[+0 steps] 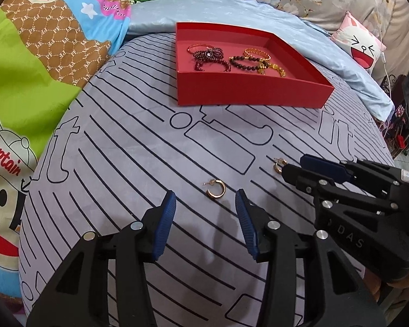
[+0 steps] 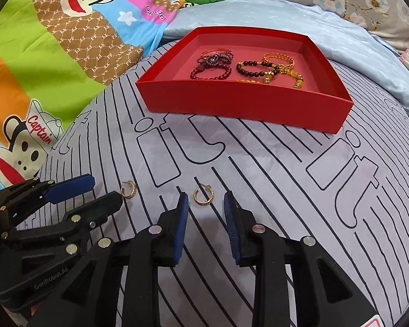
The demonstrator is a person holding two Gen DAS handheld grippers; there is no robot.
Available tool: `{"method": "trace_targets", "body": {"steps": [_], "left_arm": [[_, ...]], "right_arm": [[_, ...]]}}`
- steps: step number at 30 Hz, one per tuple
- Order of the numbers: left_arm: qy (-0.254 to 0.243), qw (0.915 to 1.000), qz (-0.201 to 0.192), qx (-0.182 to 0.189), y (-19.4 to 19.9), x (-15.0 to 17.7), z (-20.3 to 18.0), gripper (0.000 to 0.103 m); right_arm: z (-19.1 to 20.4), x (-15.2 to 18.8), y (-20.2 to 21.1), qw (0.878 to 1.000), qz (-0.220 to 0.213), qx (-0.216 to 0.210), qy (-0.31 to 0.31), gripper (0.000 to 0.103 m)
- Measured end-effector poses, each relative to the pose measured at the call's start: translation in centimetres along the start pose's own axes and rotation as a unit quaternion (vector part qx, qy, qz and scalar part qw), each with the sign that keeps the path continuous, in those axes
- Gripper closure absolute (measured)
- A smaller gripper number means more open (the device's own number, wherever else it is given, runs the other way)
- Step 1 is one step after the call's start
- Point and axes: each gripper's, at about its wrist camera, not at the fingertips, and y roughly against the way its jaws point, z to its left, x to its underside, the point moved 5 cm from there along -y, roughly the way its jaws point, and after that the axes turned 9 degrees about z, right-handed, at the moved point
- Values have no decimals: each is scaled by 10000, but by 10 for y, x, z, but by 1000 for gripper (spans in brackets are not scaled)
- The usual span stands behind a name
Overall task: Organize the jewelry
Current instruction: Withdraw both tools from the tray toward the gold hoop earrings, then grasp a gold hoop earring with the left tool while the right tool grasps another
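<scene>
Hovering left gripper [image 1: 205, 200] parted, empty, gold hoop earring [image 1: 215, 189] just ahead

2 gold hoop earrings [image 1: 215, 192] [image 2: 203, 196] flat on sheet; bracelets [image 2: 245, 66] in red box [image 2: 242, 106].

The right claw [image 1: 293, 169] partly hides one gold earring [image 1: 278, 166].

Left gripper [image 1: 205, 201] and right gripper [image 2: 205, 201] hover side by side, jaws apart.
</scene>
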Motion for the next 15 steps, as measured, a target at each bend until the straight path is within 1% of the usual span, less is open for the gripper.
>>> {"method": "trace_targets", "body": {"steps": [5,10,13,15], "left_arm": [[48,10000,59,-31,-5,2,3,60],[61,9999,72,-54,-7,1,3,60],[35,9999,77,-66,-9,0,2,60],[27,9999,88,-64,-11,0,0,60]], "right_arm": [[2,0,-9,10000,67,25,30,76],[3,-3,-13,9999,33,107,95,76],[4,-3,-14,9995,1,253,188,82],[3,-3,-14,9994,-14,274,192,87]]}}
